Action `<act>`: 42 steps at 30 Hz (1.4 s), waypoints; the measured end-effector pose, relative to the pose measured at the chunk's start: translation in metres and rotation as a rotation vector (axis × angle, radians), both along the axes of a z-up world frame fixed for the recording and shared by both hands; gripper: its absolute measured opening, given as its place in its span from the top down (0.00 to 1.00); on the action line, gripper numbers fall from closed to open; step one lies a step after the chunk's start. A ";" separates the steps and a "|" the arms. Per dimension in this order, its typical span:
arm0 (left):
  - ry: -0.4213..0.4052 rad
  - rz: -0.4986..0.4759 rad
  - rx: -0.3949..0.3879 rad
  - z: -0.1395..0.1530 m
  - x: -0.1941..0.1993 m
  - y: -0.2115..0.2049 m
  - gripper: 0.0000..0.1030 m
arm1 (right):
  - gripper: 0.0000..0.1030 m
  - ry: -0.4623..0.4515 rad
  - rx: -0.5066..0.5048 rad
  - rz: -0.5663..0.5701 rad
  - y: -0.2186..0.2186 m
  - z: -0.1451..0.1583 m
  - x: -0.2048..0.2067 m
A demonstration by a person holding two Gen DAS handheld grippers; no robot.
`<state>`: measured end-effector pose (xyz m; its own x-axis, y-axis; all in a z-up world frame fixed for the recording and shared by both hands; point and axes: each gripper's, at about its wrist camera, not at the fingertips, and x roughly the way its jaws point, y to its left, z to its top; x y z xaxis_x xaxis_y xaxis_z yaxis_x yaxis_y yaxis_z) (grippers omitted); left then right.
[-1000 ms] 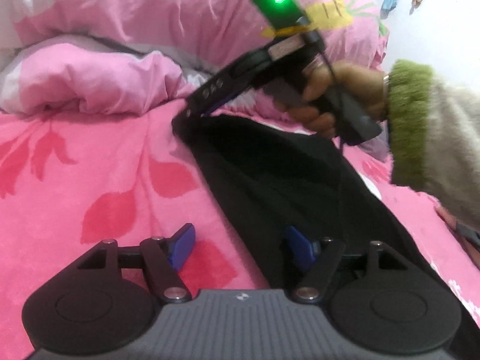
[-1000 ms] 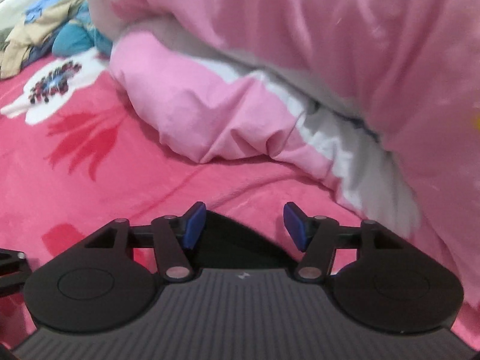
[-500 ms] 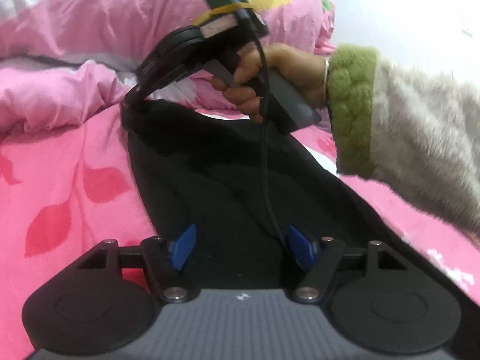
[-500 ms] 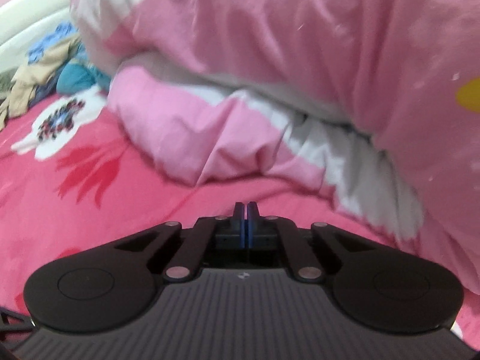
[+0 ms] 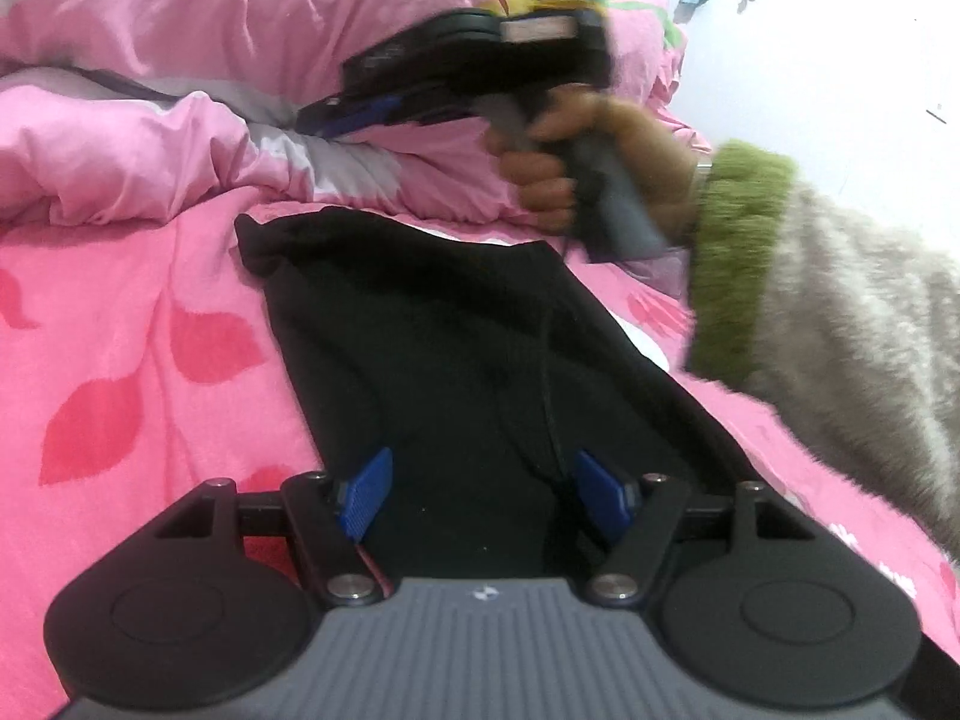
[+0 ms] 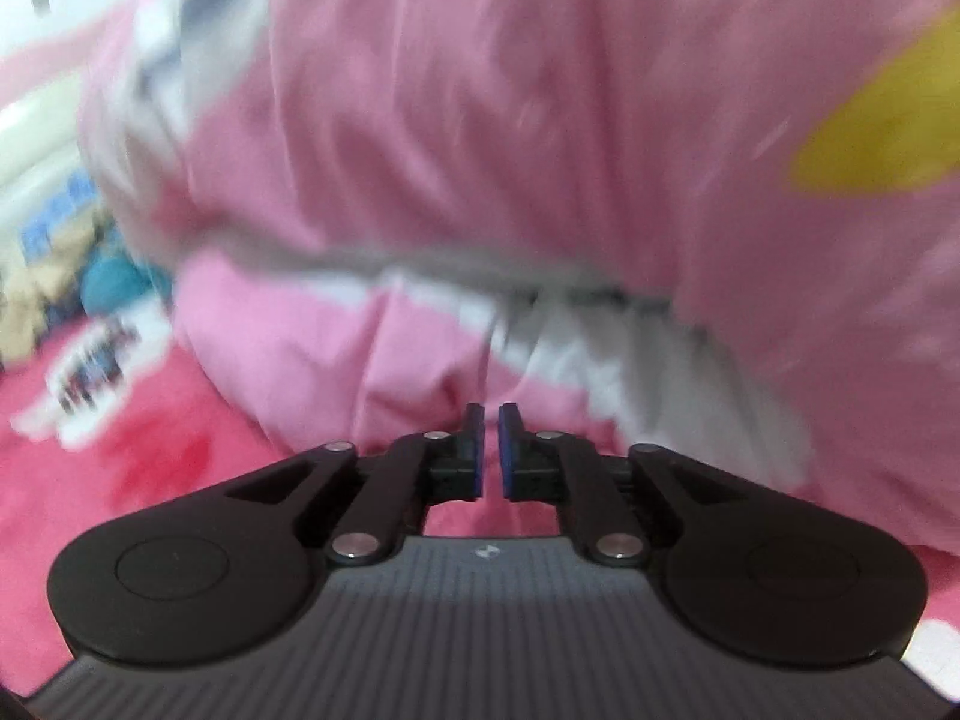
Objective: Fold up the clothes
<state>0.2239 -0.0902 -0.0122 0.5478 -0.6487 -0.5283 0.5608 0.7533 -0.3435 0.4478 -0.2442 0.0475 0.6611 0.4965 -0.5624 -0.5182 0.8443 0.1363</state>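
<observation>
A black garment lies lengthwise on the pink bedsheet, its far end bunched near the duvet. My left gripper hovers open over the near part of it, blue pads apart, nothing pinched. Farther off, a hand holds my right gripper lifted above the garment's far end, apart from the cloth. The right wrist view is blurred: the right gripper shows a narrow gap that is opening, with nothing between its pads. The garment is out of sight in that view.
A bulky pink and white duvet is heaped along the far side of the bed, close behind the garment. A sleeve with a green cuff crosses the right side. A pile of coloured clothes lies far left.
The right gripper shut on the garment's far corner, then let it go and rose over the duvet. The corner now lies on the sheet. The left gripper's view shifted over the garment.
</observation>
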 end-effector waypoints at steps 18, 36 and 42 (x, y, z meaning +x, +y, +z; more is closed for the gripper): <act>0.003 -0.005 -0.013 -0.002 0.000 0.005 0.33 | 1.00 -0.019 -0.245 -0.011 -0.030 -0.024 -0.026; 0.012 -0.009 -0.027 -0.004 0.003 0.009 0.32 | 0.72 0.061 -0.261 0.037 -0.040 -0.025 -0.050; 0.012 -0.011 -0.028 -0.004 0.002 0.010 0.32 | 0.94 -0.073 -0.299 0.010 -0.036 -0.015 -0.068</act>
